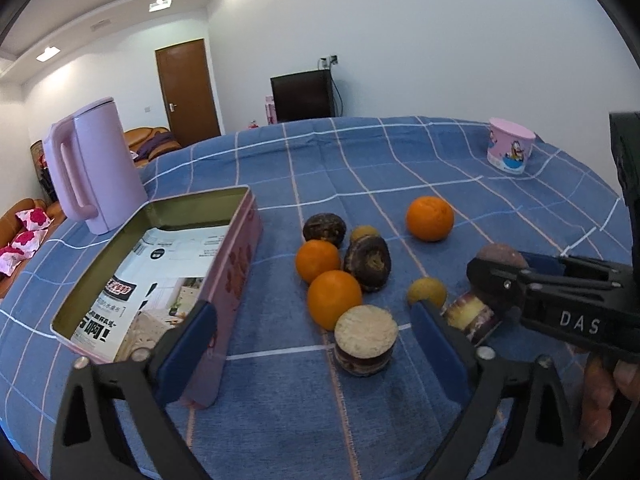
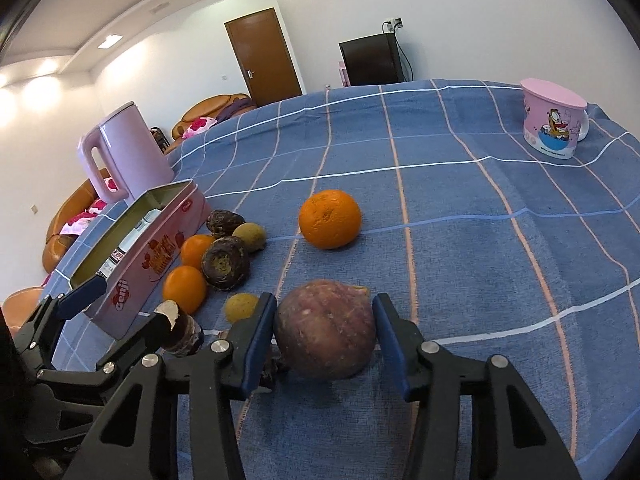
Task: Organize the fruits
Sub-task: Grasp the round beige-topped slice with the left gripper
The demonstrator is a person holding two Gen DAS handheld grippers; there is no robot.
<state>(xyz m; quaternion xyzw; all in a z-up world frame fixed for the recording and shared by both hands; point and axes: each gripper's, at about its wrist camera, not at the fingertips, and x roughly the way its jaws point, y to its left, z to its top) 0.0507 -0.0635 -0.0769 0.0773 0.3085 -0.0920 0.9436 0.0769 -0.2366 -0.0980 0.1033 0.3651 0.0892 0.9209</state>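
Though unclamped, purple fruit [image 2: 326, 326] between tool [image 2: 325, 340] fingers.

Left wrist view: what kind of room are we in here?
Likely a home living or dining room: a round table under a blue checked tablecloth, orange-brown sofas with floral cushions, a dark television against the far wall beside a brown wooden door.

Blue checked table [image 1: 360, 168] with fruits [image 1: 334, 298], tin [image 1: 236, 264], kettle [image 1: 96, 168], cup [image 1: 510, 146]
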